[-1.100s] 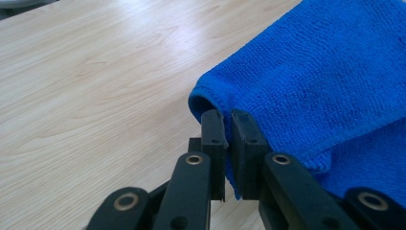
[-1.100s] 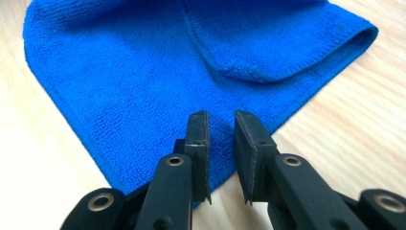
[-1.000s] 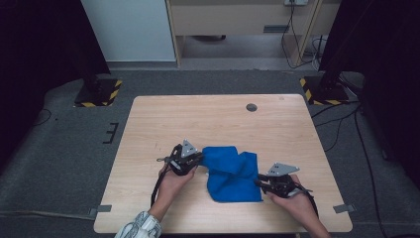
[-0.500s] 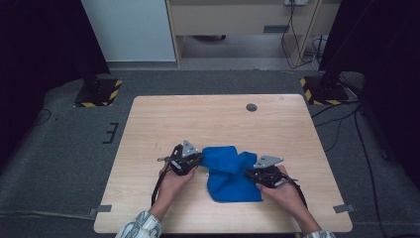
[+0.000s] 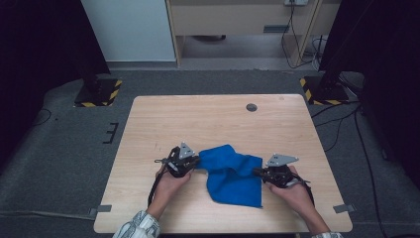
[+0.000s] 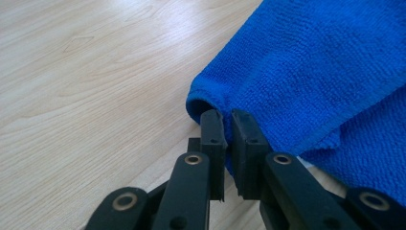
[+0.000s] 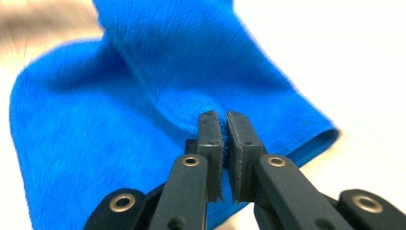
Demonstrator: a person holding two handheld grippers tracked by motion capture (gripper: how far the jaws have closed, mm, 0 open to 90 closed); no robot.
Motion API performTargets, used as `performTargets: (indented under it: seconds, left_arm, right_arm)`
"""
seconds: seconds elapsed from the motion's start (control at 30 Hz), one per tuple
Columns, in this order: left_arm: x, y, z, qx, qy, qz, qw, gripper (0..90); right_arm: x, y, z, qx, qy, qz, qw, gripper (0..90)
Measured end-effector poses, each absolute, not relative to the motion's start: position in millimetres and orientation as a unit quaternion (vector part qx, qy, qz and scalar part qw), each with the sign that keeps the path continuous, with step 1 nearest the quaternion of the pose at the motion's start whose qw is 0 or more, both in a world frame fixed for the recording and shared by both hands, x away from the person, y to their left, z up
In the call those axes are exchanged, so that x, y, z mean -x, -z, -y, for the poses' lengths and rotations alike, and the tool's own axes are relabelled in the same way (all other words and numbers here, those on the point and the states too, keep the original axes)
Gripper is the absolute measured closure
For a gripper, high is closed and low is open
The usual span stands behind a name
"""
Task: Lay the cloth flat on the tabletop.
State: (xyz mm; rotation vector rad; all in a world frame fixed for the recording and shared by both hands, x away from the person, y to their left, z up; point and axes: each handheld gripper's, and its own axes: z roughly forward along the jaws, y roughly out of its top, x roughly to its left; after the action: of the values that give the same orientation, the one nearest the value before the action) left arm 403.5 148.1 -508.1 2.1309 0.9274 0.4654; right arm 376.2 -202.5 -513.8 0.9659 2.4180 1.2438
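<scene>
Both grippers, left gripper (image 5: pixel 198 161) and right gripper (image 5: pixel 256 172), clench opposite edges of the blue terry cloth (image 5: pixel 232 175), the right's jaws just closed, ready to spread it.

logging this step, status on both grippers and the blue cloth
Left gripper shut on blue cloth at its left edge. Right gripper jaws just closed, pinching the cloth's right edge. Cloth rumpled on wooden table. Nothing in the way.

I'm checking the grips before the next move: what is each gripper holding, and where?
Both hold the blue cloth: left gripper its left edge, right gripper its right edge.
</scene>
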Motion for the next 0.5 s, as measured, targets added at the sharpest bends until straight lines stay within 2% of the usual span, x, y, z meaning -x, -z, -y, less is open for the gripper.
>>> performTargets:
  seconds: [0.3, 0.5]
  left_arm:
    - [-417.7, 509.9, -145.1, -0.828, -0.175, -0.376, 0.377, 83.3]
    - [-425.6, 514.9, -145.5, -0.834, -0.181, -0.377, 0.36, 84.1]
  right_arm:
    - [-392.1, 498.9, 210.9, -0.356, -0.457, -0.802, 0.145, 85.6]
    - [-410.5, 508.2, 217.5, -0.387, -0.425, -0.802, 0.161, 86.1]
